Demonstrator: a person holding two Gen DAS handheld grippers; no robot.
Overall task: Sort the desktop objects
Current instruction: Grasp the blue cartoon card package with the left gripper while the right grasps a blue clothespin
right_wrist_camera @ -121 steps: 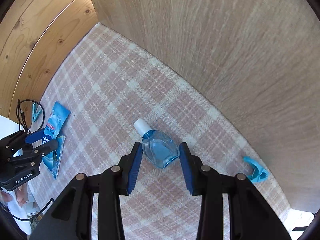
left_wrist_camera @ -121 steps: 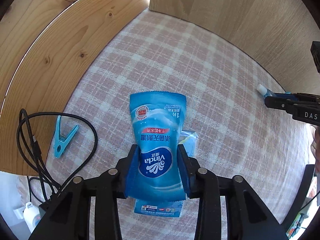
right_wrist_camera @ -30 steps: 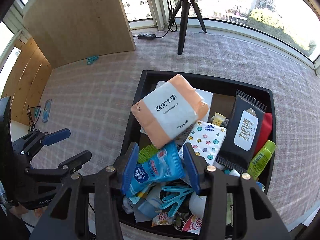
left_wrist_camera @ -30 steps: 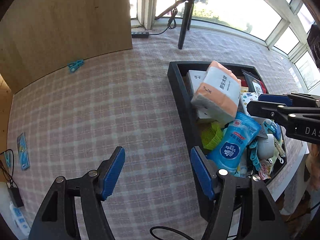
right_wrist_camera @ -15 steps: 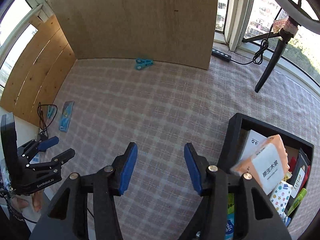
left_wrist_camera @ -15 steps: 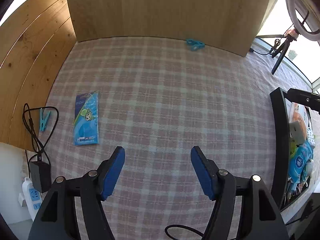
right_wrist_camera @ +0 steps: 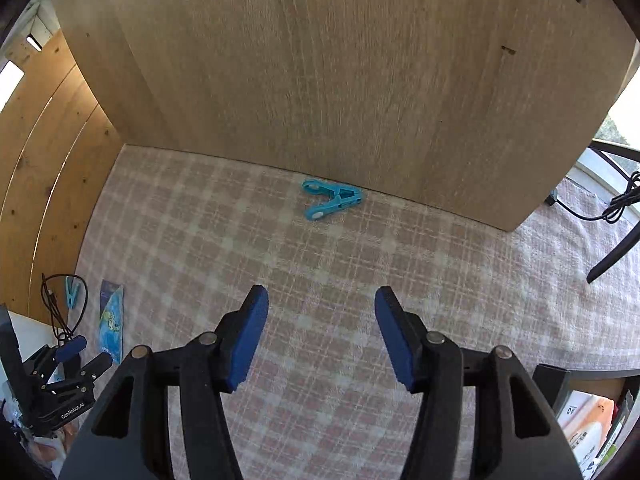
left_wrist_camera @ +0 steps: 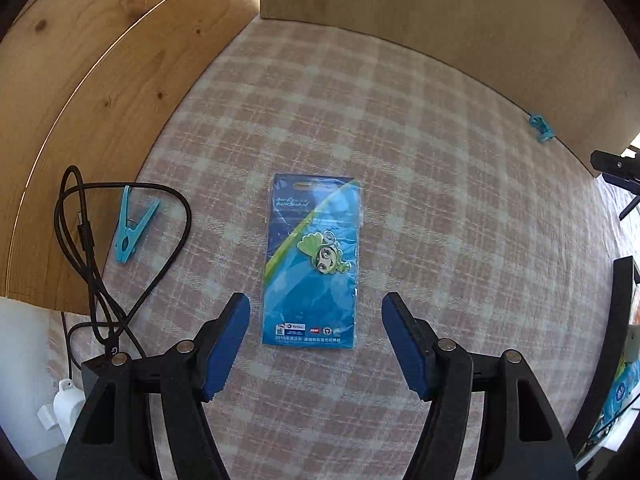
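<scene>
My left gripper (left_wrist_camera: 316, 324) is open and empty, just short of a flat blue packet with a green cartoon badge (left_wrist_camera: 314, 260) that lies on the checked tablecloth; its near end sits between my fingertips. My right gripper (right_wrist_camera: 320, 320) is open and empty, with a blue clothes peg (right_wrist_camera: 330, 203) ahead of it at the foot of the wooden board. The packet also shows in the right wrist view (right_wrist_camera: 111, 320), with the left gripper (right_wrist_camera: 82, 354) beside it.
A second blue peg (left_wrist_camera: 132, 230) lies left of the packet inside a loop of black cable (left_wrist_camera: 100, 264). Wooden boards (right_wrist_camera: 340, 72) wall the back and left. The black tray's rim (left_wrist_camera: 616, 344) stands at the right. A tripod leg (right_wrist_camera: 612, 256) stands at the far right.
Both grippers have swung away from the tray and come down low over the cloth. The left one has closed in on the blue packet, the right one on the peg by the board.
</scene>
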